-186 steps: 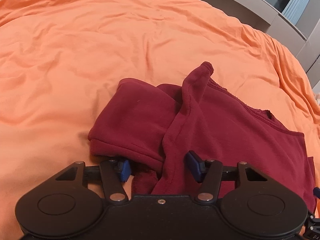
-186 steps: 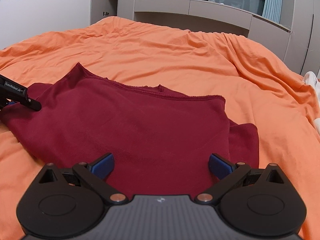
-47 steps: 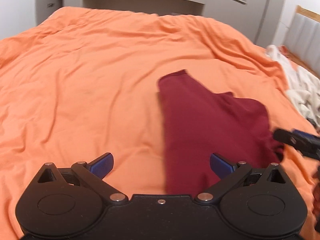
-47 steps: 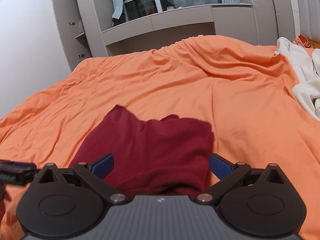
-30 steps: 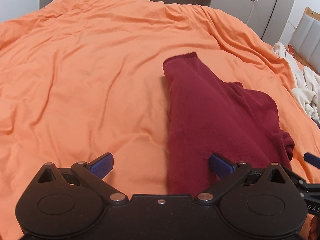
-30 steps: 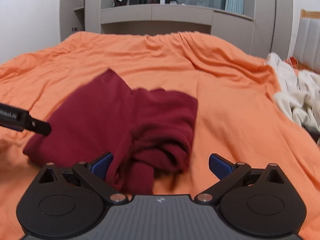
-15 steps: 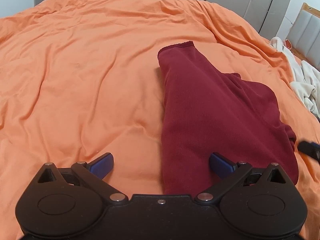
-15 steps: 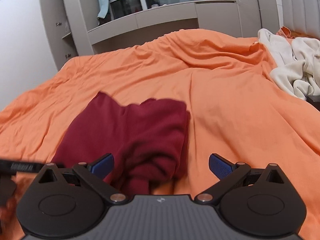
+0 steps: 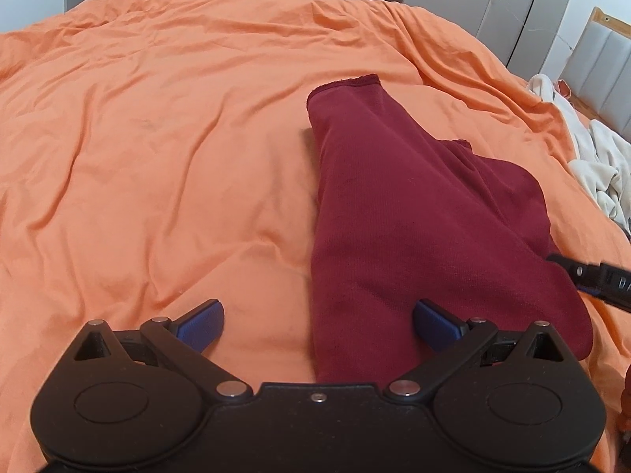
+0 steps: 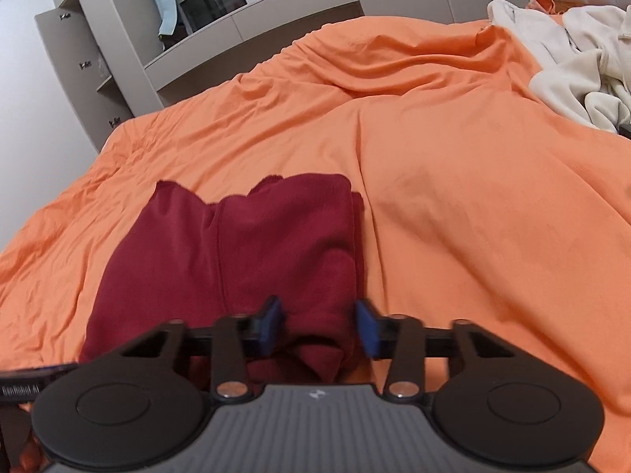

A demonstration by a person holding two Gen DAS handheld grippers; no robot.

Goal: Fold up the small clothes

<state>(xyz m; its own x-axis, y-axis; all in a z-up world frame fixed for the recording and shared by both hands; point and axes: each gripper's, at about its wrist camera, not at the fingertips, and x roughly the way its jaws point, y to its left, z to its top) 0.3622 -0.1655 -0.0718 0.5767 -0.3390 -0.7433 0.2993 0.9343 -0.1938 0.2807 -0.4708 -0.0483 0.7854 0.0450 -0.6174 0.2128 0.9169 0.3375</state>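
Note:
A dark red garment (image 9: 414, 213) lies folded in a long strip on the orange bedcover (image 9: 157, 138). My left gripper (image 9: 319, 325) hovers open over its near left edge, its pads touching nothing. In the right wrist view the garment (image 10: 236, 244) runs away from me, and my right gripper (image 10: 318, 319) is closing its jaws on the bunched near right corner, which fills the gap between the blue pads. In the left wrist view the right gripper's tip (image 9: 591, 280) shows at the garment's right edge.
Cream-white clothes (image 10: 572, 63) are heaped at the right side of the bed. Grey cabinets and shelves (image 10: 244, 23) stand past the bed's far edge. Wide stretches of wrinkled orange cover lie left of the garment.
The right gripper's jaws have narrowed from wide open onto the garment's bunched corner, and it has come closer and lower. The left gripper has stayed where it was, open.

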